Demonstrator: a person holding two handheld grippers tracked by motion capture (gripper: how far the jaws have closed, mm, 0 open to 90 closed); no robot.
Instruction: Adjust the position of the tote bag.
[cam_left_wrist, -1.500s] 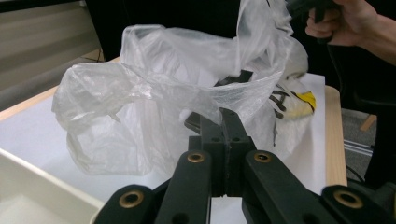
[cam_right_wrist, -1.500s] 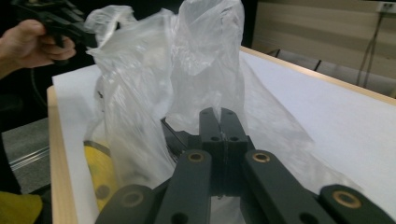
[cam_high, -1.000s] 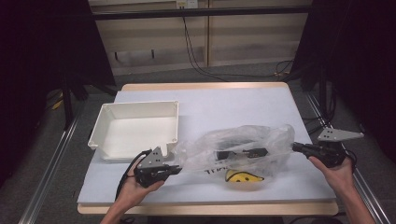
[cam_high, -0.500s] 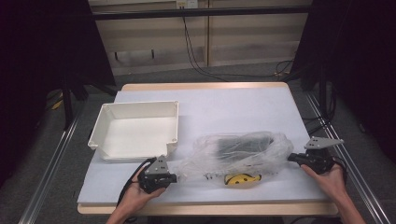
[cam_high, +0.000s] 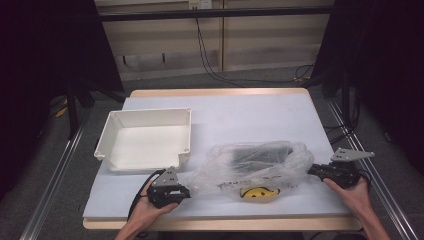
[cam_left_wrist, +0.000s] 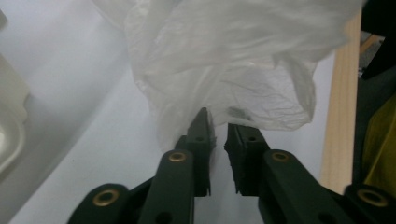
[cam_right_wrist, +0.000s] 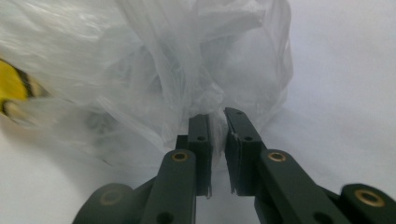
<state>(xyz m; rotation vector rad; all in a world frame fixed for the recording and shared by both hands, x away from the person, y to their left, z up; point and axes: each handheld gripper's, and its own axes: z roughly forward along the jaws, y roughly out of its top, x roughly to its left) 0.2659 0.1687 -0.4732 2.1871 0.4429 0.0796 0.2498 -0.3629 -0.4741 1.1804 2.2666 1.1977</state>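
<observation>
A clear plastic bag (cam_high: 255, 167) lies on the bench (cam_high: 250, 115) beside a white tray (cam_high: 145, 137) — its dark print too blurred to read. Left gripper (cam_high: 172, 190) fingers nearly closed at its edge; right gripper (cam_high: 320, 171) fingers pinch its film.

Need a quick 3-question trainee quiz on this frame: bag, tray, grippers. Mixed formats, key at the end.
1. True or false: the white tray holds the plastic bag.
2. Multiple choice: the left gripper is A) wide open above the tray, B) pinching the bag's edge, C) lying loose on the table.
3. Fill in: the colour of the round item seen through the bag near the table's front edge is ____.

Key
1. False. The tray is empty; the bag lies on the table to its right.
2. B. The right gripper pinches the bag's other end in the same way.
3. Yellow.
</observation>
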